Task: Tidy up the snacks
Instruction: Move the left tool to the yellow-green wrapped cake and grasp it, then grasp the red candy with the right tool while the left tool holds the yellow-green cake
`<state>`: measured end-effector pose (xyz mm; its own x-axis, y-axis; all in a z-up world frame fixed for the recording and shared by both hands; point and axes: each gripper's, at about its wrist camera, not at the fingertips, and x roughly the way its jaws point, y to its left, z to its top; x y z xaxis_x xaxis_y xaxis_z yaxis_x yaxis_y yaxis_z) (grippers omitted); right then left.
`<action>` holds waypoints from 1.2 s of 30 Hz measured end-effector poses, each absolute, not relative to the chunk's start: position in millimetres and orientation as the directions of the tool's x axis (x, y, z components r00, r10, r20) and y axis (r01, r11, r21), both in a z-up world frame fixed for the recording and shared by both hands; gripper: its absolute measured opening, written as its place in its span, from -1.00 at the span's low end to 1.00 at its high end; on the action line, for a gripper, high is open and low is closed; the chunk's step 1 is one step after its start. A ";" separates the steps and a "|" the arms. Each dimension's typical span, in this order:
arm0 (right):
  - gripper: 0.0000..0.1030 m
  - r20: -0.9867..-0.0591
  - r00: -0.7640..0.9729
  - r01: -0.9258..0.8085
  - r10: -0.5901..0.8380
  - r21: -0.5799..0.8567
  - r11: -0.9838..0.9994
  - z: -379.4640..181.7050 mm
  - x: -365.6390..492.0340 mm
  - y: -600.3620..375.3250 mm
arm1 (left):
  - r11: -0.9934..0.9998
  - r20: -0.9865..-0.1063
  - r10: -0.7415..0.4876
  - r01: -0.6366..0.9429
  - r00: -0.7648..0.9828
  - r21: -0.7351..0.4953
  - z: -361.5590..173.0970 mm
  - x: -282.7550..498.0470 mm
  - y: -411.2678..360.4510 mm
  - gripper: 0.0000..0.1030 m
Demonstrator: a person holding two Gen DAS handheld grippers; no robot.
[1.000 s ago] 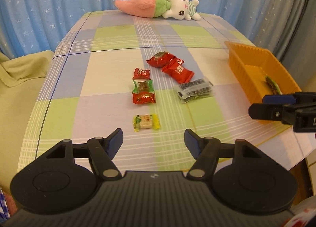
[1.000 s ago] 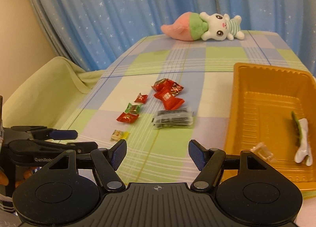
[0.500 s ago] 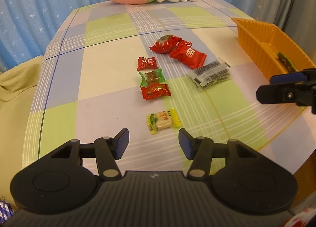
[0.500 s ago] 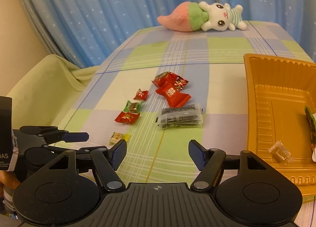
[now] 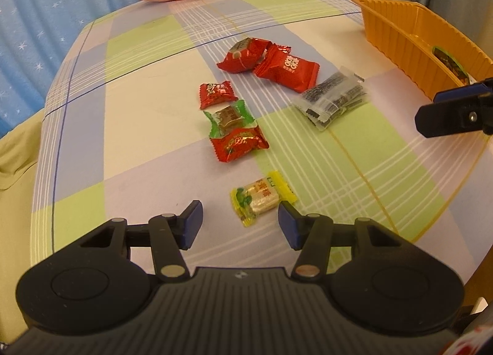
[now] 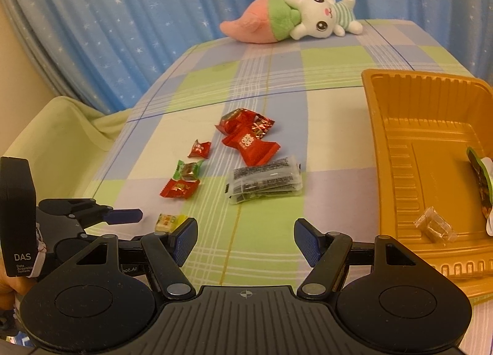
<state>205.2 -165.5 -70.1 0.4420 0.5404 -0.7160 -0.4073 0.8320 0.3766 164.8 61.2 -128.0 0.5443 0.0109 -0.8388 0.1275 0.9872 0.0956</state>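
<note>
My left gripper (image 5: pixel 240 220) hangs low over the checked tablecloth (image 5: pixel 148 126), jaws apart. A yellow-green candy (image 5: pixel 262 197) lies just ahead of its tips, close to the right finger, and no pad presses on it. Further off lie several red wrapped snacks (image 5: pixel 285 68), a green wrapped one (image 5: pixel 229 116) and a clear pack of dark strips (image 5: pixel 334 96). My right gripper (image 6: pixel 245 239) is open and empty near the table's front edge, left of the orange tray (image 6: pixel 397 139). In the tray lie a green-edged packet (image 6: pixel 480 179) and a clear wrapped candy (image 6: pixel 434 225).
A pink and green plush rabbit (image 6: pixel 292 18) lies at the far edge of the table, before a blue starred curtain (image 6: pixel 123 15). A pale yellow-green cushion (image 6: pixel 58 136) sits off the table's left side. One finger (image 5: pixel 446 114) of the right gripper reaches in beside the tray.
My left gripper has sunk and come forward up to the yellow-green candy, and its jaws have narrowed. The right gripper has shifted slightly; the tray looks nearer.
</note>
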 end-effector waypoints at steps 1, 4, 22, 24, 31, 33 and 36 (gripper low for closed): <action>0.34 -0.718 0.443 -0.403 0.537 0.376 0.834 -70.4 205.5 -165.6 | 0.987 -0.839 0.006 0.133 0.544 0.093 -128.2 166.5 61.0 0.01; 0.34 -0.720 0.445 -0.395 0.532 0.375 0.839 -71.0 206.6 -164.7 | 0.985 -0.839 -0.009 0.147 0.544 0.085 -128.7 171.6 59.9 -0.01; 0.34 -0.732 0.426 -0.407 0.531 0.369 0.836 -76.6 217.0 -149.8 | 0.984 -0.843 -0.101 0.179 0.529 -0.006 -128.8 181.2 59.9 -0.61; 0.34 -0.733 0.422 -0.414 0.534 0.368 0.832 -77.2 218.9 -146.9 | 0.985 -0.844 -0.097 0.172 0.528 -0.006 -128.6 179.4 62.2 -0.61; 0.34 -0.724 0.397 -0.484 0.564 0.357 0.799 -80.8 226.7 -128.4 | 0.997 -0.851 -0.058 0.074 0.522 -0.023 -125.6 167.8 88.9 -0.61; 0.34 -0.718 0.383 -0.514 0.581 0.356 0.780 -82.5 229.6 -119.4 | 0.999 -0.851 -0.040 0.031 0.524 -0.028 -123.4 164.2 100.4 -0.61; 0.34 -0.710 0.357 -0.568 0.607 0.350 0.745 -85.9 233.7 -104.0 | 0.999 -0.848 -0.012 -0.030 0.529 -0.033 -119.7 159.6 116.8 -0.61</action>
